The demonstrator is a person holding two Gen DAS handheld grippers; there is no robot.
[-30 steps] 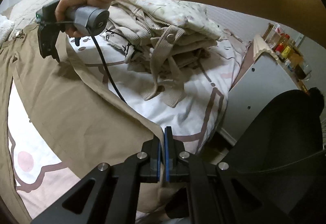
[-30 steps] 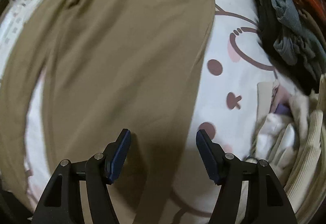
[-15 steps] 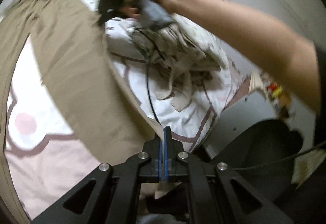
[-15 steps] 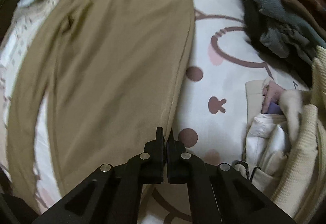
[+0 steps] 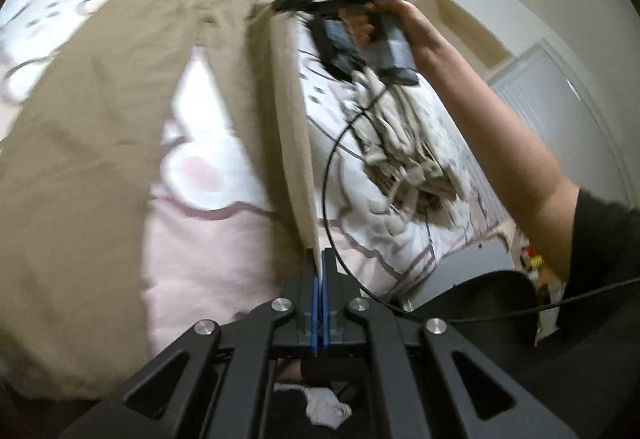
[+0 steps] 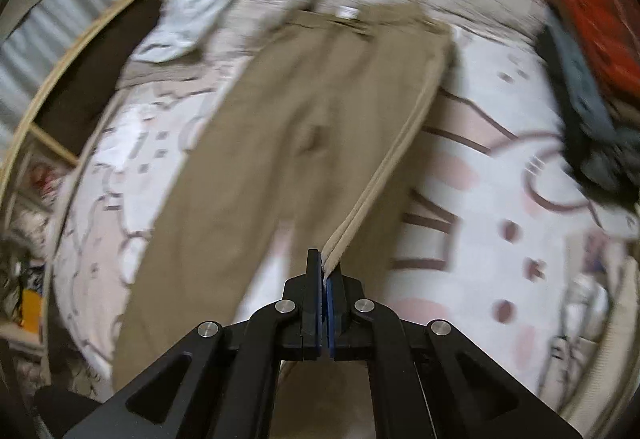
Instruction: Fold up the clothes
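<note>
Right gripper (image 6: 325, 279), open a second ago, is now clamping the trousers (image 6: 320, 111) edge, left gripper (image 5: 320, 271) also pinching it, both lifting that leg off the bed (image 6: 480, 199), starting a lengthwise fold

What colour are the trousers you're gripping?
Plain khaki tan trousers, no pattern; clearest in the right wrist view.

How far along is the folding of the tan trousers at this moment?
Done: the tan trousers lie spread on the bed sheet, and a stack of folded cream clothes sits beside them. In hand: the left gripper and right gripper are both shut on one leg's outer edge, which is raised taut between them. Left: that leg is not yet laid over the other, and no crosswise fold shows.
</note>
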